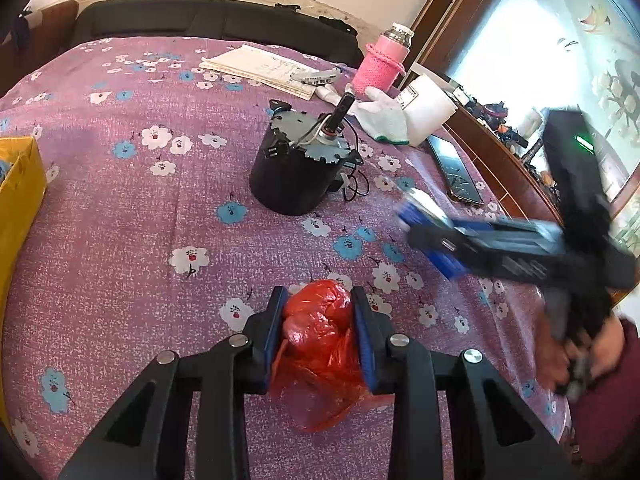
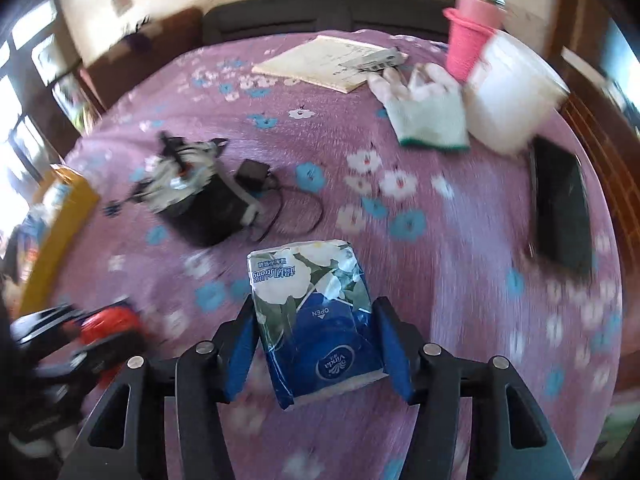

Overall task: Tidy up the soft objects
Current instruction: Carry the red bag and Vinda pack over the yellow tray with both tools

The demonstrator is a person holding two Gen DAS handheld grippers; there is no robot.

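Observation:
A crumpled red plastic bag (image 1: 320, 344) lies on the purple flowered cloth (image 1: 160, 220), and my left gripper (image 1: 319, 296) is shut on it, both blue pads pressed into its sides. In the right wrist view a blue and white tissue pack (image 2: 308, 284) sits between the fingers of my right gripper (image 2: 316, 306), with the pads against its two long edges. The left wrist view shows that right gripper (image 1: 428, 236) blurred at the right, pack at its tips. The left gripper (image 2: 80, 332) and the red bag (image 2: 108, 326) appear blurred at the lower left of the right wrist view.
A black cylindrical motor (image 1: 296, 168) with loose wires stands mid-cloth. A yellow box (image 1: 20, 200) sits at the left edge. At the far right are a white glove (image 1: 380, 116), a pink-sleeved bottle (image 1: 384, 64), a white tub (image 1: 428, 108), a phone (image 1: 456, 172) and papers (image 1: 264, 68).

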